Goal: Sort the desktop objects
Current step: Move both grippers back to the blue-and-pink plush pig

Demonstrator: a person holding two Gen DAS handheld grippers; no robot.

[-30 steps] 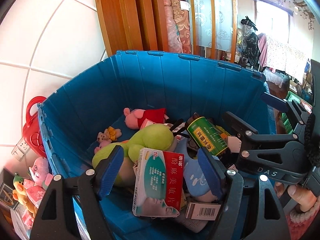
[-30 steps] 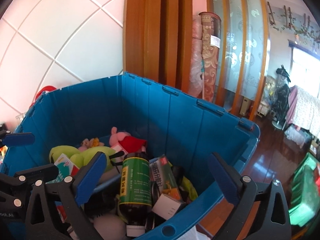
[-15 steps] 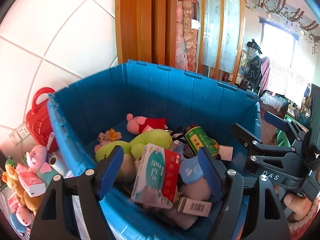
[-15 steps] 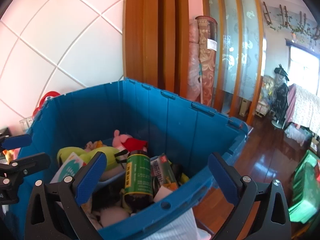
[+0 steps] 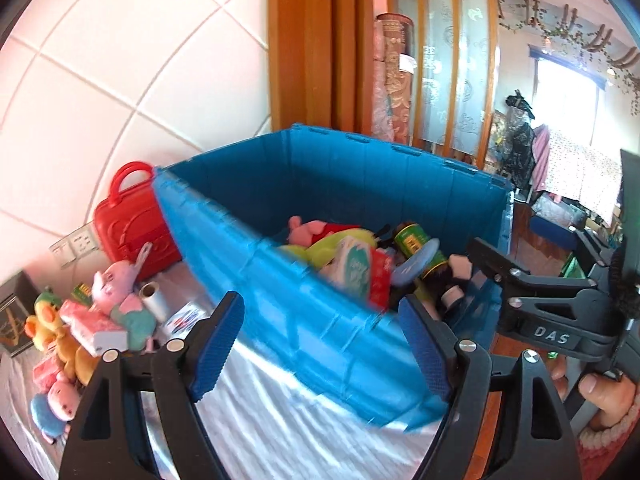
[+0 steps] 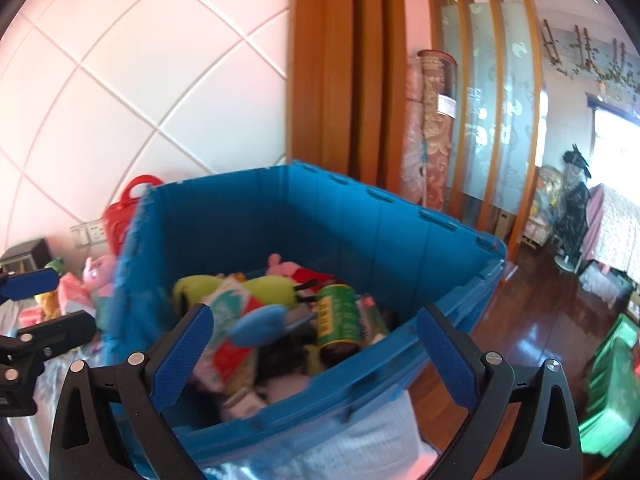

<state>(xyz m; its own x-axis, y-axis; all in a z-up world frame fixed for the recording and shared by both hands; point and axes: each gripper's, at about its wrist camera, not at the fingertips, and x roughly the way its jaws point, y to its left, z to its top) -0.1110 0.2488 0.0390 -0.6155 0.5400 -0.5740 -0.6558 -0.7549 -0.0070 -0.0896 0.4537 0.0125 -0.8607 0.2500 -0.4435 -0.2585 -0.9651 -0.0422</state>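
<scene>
A blue bin stands on the white-clothed table. Inside lie a pink pig plush, a green plush, a medicine box and a green-labelled bottle. Left of the bin sits a pile with a pink rabbit plush, a pink box, a yellow duck plush and a foil roll. My left gripper is open and empty, in front of the bin's near wall. My right gripper is open and empty, before the bin's rim.
A red case leans at the tiled wall behind the pile, with a dark box at the far left. Wooden posts and glass panels rise behind the bin. A green crate sits on the wooden floor to the right.
Both grippers drew back from over the bin, so its near wall and the white cloth now fill the foreground. The left view swung to show the toy pile.
</scene>
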